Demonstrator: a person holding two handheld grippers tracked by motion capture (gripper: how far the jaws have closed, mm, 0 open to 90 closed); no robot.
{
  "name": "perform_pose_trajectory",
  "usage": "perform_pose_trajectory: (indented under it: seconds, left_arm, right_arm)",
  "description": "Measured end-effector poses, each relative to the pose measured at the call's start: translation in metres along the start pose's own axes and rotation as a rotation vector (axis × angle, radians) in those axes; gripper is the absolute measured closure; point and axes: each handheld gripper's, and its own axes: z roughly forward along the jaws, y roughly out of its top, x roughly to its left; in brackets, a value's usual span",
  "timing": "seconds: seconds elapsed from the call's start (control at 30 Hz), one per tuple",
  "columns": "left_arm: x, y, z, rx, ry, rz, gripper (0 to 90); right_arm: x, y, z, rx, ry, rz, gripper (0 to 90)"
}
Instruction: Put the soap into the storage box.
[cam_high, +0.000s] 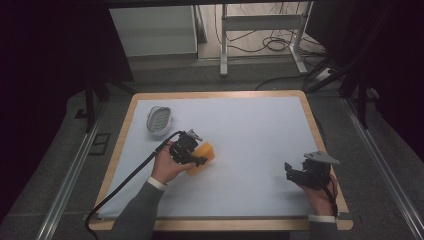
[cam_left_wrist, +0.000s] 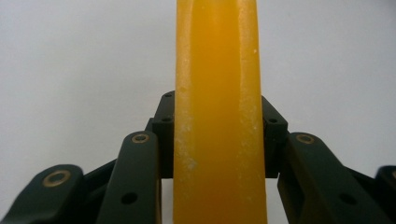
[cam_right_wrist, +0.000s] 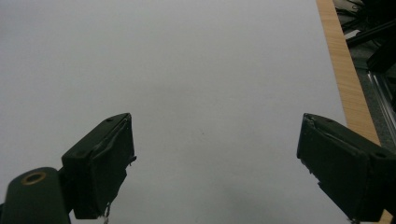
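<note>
My left gripper (cam_high: 199, 158) is shut on an orange bar (cam_high: 206, 151) that looks like soap, left of the middle of the white mat (cam_high: 260, 125). In the left gripper view the bar (cam_left_wrist: 217, 70) stands on edge between the two black jaws and runs up out of the frame, with my left gripper (cam_left_wrist: 218, 133) pressing on both its flat sides. Near the mat's front right corner a hand holds my right gripper (cam_high: 290, 171). Its jaws are wide apart, and my right gripper (cam_right_wrist: 215, 161) has nothing but bare mat between them.
A white oval ridged dish (cam_high: 160, 120) lies at the mat's back left, a short way behind the left hand. The mat lies on a wooden board (cam_high: 220, 94) whose right edge (cam_right_wrist: 343, 70) runs close to the right gripper. Desk legs and cables (cam_high: 270, 42) are on the floor behind.
</note>
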Motion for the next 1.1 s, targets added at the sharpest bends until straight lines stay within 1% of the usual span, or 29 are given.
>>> perform_pose_trajectory:
  seconds: [0.03, 0.07, 0.1, 0.13, 0.2, 0.23, 0.3, 0.4, 0.53, 0.9, 1.1]
  left_arm:
    - [0.001, 0.000, -0.003, -0.003, 0.000, 0.000, 60.8]
    - [0.003, -0.001, -0.009, -0.020, 0.003, -0.002, 60.8]
    - [0.003, -0.001, -0.009, -0.020, 0.003, -0.002, 60.8]
    - [0.005, -0.003, -0.014, -0.037, 0.003, -0.009, 60.8]
    - [0.010, -0.005, -0.022, -0.056, 0.003, -0.022, 60.8]
    - [0.010, -0.005, -0.022, -0.056, 0.003, -0.022, 60.8]
    - [0.012, -0.006, -0.028, -0.064, 0.021, -0.027, 60.8]
    - [0.015, -0.007, -0.034, -0.080, 0.024, -0.037, 60.8]
    - [0.017, -0.009, -0.040, -0.095, 0.029, -0.044, 60.8]
    - [0.025, -0.011, -0.050, -0.110, 0.038, -0.053, 60.8]
    - [0.030, -0.012, -0.055, -0.115, 0.043, -0.068, 60.8]
  right_arm:
    - [0.000, 0.000, 0.000, -0.002, 0.007, 0.005, 11.2]
    - [0.000, 0.001, -0.001, -0.006, 0.016, 0.009, 11.2]
    - [0.000, 0.001, -0.001, -0.006, 0.016, 0.009, 11.2]
    - [0.000, 0.001, -0.001, -0.006, 0.018, 0.011, 11.2]
    - [0.000, 0.001, -0.001, -0.008, 0.019, 0.015, 11.2]
    - [0.000, 0.001, -0.001, -0.008, 0.019, 0.015, 11.2]
    - [-0.001, 0.001, -0.001, -0.012, 0.020, 0.018, 11.2]
    - [-0.001, 0.001, -0.002, -0.009, 0.019, 0.020, 11.2]
    - [-0.002, 0.000, -0.001, -0.006, 0.019, 0.022, 11.2]
    - [-0.003, 0.000, -0.001, -0.006, 0.014, 0.023, 11.2]
    - [-0.003, 0.000, -0.001, -0.002, 0.015, 0.023, 11.2]
